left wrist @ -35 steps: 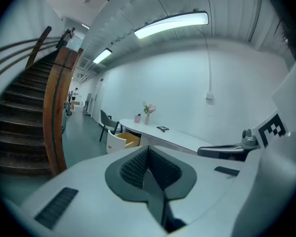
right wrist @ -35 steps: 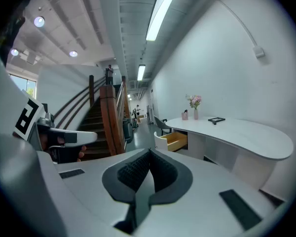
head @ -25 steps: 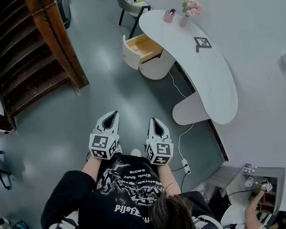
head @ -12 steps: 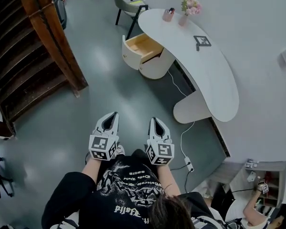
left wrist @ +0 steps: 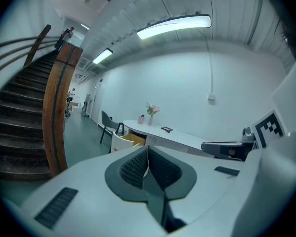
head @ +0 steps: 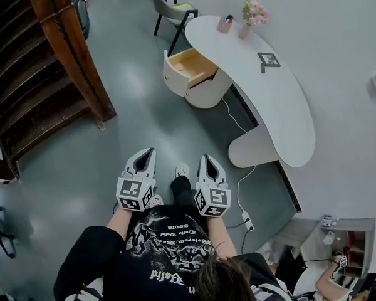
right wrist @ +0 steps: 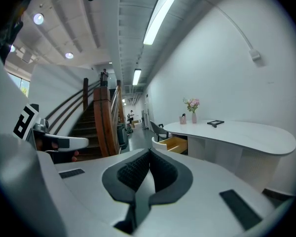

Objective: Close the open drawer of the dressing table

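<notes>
**A:** Where is the drawer (head: 189, 64)?

**B:** It stands pulled out at the far end of the table (head: 272, 105), with its wooden inside showing. A chair (head: 169, 6) stands just beyond it.

**A:** And the grippers?

**B:** Both are well apart from the drawer, side by side in front of the person's body. The left gripper (head: 149, 152) has its jaws pressed together with nothing between them. The right gripper (head: 205, 160) is likewise clenched and empty.

**A:** What's on the table?

**B:** Pink flowers (head: 254, 11) in a vase and a small cup (head: 224, 22) sit near the drawer end, with a dark frame (head: 268, 59) further along.

**A:** Anything else?

**B:** Wooden stairs (head: 69, 55) rise on the left, and a white cable (head: 237, 190) lies on the floor beside the table.
</notes>
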`<state>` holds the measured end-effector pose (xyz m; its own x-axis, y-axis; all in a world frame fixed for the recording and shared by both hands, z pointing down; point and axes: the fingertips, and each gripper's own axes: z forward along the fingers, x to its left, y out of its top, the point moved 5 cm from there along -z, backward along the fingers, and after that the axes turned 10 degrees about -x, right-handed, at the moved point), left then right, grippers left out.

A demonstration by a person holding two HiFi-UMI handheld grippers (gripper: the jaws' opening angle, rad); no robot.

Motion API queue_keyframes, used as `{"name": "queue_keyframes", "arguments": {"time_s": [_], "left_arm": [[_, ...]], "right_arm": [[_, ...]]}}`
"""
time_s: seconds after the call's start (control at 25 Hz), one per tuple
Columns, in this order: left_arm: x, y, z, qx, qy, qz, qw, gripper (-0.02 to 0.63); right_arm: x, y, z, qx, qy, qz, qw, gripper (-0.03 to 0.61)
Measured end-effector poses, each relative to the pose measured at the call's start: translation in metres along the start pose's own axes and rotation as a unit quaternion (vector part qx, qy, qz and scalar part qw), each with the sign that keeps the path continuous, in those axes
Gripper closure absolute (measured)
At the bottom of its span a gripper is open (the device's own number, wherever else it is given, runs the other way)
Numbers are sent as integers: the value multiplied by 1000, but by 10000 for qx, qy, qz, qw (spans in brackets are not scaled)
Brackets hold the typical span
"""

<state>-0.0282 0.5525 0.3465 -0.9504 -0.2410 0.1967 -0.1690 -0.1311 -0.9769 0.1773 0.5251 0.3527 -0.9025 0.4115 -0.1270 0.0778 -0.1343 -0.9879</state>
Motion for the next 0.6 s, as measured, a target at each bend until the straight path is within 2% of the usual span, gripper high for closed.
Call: {"name": "queue_keyframes", "arguments": {"time_s": [0.16, 0.6], "left_arm": [[8, -2, 24, 4, 181, -27, 9998, 589], [27, 6, 134, 175, 308, 43, 9994, 589]], "right_arm": [[-13, -2, 30, 16, 145, -7, 9999, 552], [-60, 0, 144, 302, 549, 42, 9980, 552]]}}
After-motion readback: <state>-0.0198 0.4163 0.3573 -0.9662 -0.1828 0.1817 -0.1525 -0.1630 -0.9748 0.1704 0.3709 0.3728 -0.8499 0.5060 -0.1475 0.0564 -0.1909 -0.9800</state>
